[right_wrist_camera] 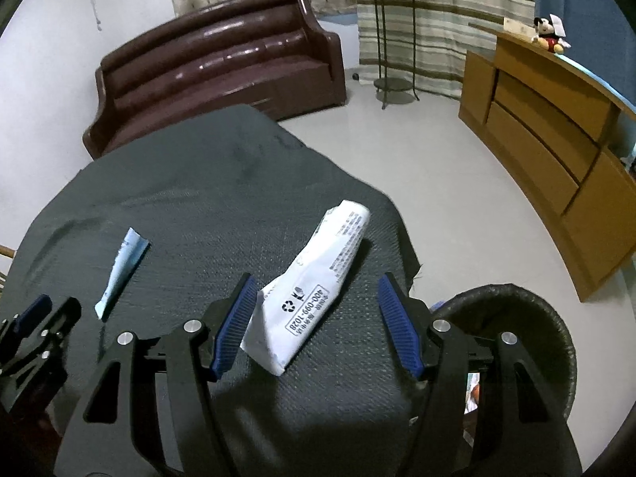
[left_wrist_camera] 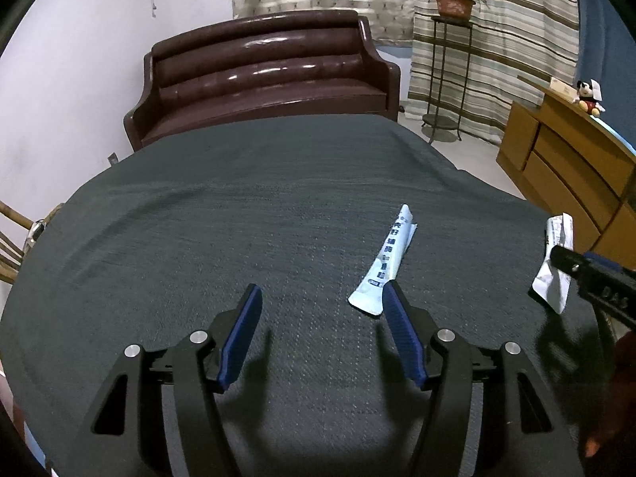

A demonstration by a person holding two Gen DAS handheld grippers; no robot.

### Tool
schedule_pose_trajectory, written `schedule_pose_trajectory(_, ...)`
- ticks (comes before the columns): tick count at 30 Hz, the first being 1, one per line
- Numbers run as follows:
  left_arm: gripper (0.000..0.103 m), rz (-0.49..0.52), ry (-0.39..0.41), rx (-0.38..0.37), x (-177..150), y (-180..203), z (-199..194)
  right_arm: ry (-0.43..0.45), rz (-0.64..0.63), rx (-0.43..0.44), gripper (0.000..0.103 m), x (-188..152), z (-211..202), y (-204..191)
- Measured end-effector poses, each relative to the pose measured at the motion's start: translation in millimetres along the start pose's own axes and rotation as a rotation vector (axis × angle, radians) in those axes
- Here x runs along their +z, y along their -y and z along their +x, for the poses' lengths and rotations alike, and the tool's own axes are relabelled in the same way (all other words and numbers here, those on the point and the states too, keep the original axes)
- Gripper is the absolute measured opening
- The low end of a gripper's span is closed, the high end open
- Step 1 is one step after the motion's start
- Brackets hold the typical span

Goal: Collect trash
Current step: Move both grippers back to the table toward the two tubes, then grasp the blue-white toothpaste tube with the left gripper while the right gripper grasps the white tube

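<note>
A flat light-blue wrapper point(left_wrist_camera: 387, 260) lies on the dark grey cloth point(left_wrist_camera: 238, 206). My left gripper point(left_wrist_camera: 322, 294) is open over the cloth; its right finger point(left_wrist_camera: 401, 334) covers the wrapper's near end, and nothing lies between the fingers. A crumpled white wrapper point(right_wrist_camera: 314, 294) with printed text lies near the cloth's right edge. My right gripper point(right_wrist_camera: 314, 284) is open, and the white wrapper's near end sits between the fingers without being pressed. The blue wrapper point(right_wrist_camera: 121, 272) shows to its left, along with the left gripper point(right_wrist_camera: 28, 318). In the left wrist view the white wrapper point(left_wrist_camera: 554, 266) is partly hidden by the right gripper's body.
A black bin point(right_wrist_camera: 528, 330) stands on the floor just right of the cloth's edge. A brown leather sofa point(left_wrist_camera: 262, 75) is behind the table, a wooden cabinet point(right_wrist_camera: 548, 139) with a plush toy point(right_wrist_camera: 548, 35) at right, and a plant stand point(left_wrist_camera: 447, 79) by the curtains.
</note>
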State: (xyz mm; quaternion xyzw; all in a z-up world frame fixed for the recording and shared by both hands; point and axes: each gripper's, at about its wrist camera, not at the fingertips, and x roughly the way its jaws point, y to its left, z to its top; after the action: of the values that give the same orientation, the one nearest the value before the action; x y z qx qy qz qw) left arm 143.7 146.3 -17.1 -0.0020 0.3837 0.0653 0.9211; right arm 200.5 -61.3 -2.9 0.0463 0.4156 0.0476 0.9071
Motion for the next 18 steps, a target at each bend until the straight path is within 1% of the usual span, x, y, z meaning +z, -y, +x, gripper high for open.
schedule_pose_trajectory(5, 0.064, 0.005, -0.001, -0.014, 1.4, -3.9, 4.6, -0.014, -0.039, -0.008, 0.061, -0.2, 7.0, -13.1)
schedule_pose_trajectory(7, 0.064, 0.009, -0.007, -0.023, 2.0, -2.5, 6.4, -0.019, -0.053, -0.010, 0.055, -0.4, 8.7, -16.2)
schedule_pose_trajectory(9, 0.064, 0.014, -0.013, -0.030, 2.4, -2.0, 8.6, -0.018, -0.063, -0.015, 0.054, 1.1, 9.6, -17.8)
schedule_pose_trajectory(11, 0.064, 0.020, -0.022, -0.037, 3.1, -0.7, 11.4, -0.012, -0.073, -0.014, 0.048, 1.4, 9.9, -19.4)
schedule_pose_trajectory(12, 0.064, 0.022, -0.026, -0.039, 3.5, 0.2, 11.9, -0.011, -0.077, -0.004, 0.042, 1.5, 9.8, -20.5)
schedule_pose_trajectory(14, 0.064, 0.028, -0.037, -0.043, 3.9, 0.9, 14.5, -0.013, -0.087, 0.014, 0.041, 0.4, 10.9, -23.3)
schedule_pose_trajectory(18, 0.065, 0.034, -0.050, -0.048, 4.8, 0.1, 18.3, -0.002, -0.107, 0.021, 0.038, 0.0, 9.6, -23.6)
